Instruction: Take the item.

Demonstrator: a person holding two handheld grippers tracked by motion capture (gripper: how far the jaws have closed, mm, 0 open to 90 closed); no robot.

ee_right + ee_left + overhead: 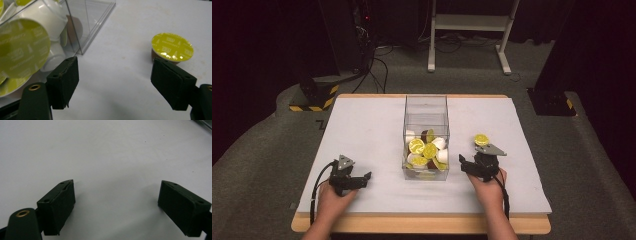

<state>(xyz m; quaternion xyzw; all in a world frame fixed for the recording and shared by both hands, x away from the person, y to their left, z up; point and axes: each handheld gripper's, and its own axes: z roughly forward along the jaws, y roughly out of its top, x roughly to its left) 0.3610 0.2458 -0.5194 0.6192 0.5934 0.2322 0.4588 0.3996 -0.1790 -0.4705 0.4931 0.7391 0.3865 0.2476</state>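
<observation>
A clear plastic box (426, 107) stands mid-table, holding several coffee capsules (416, 146) with yellow-green lids and white or brown bodies. One loose capsule (481, 139) with a yellow-green lid (172, 46) rests on the table right of the box. My right gripper (467, 162) is open beside the box, just short of that capsule, nothing between its jaws. The box wall (82, 27) fills the left of the right gripper view. My left gripper (361, 178) lies open and empty on the white table left of the box, its pads (58, 206) wide apart.
The white table top (362, 130) has a wooden front edge (422, 224). Beyond the far edge are grey carpet, a white stand's legs (468, 22), cables and a yellow-and-black striped base (314, 97).
</observation>
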